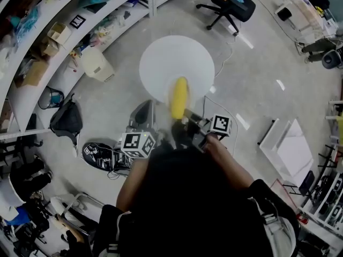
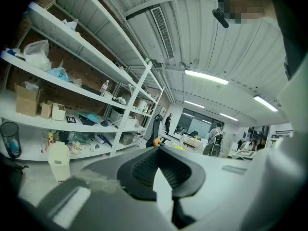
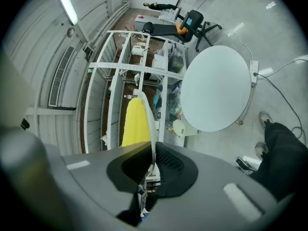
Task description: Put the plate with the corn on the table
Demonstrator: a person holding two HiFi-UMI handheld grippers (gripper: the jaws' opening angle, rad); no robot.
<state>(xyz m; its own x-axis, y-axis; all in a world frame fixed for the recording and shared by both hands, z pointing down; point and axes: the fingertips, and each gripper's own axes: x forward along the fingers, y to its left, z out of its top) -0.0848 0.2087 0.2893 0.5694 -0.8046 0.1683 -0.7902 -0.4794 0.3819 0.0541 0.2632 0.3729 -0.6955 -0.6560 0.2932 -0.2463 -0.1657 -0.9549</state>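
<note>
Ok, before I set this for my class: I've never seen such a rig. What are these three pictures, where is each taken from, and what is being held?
There is no robot here. A person carries a hand-held claw in each hand, and each claw bears a marker cube. One picture comes from a camera on the person's head, looking steeply down. The other two come from cameras riding on the claws, looking along their jaws.

The right claw is shut on the thin rim of a plate, seen edge-on, with a yellow corn cob lying on it. The left claw pinches a white sliver, apparently the same plate's rim.

The round white table stands ahead on the floor, bare. The plate is up in the air, not set down yet.
</note>
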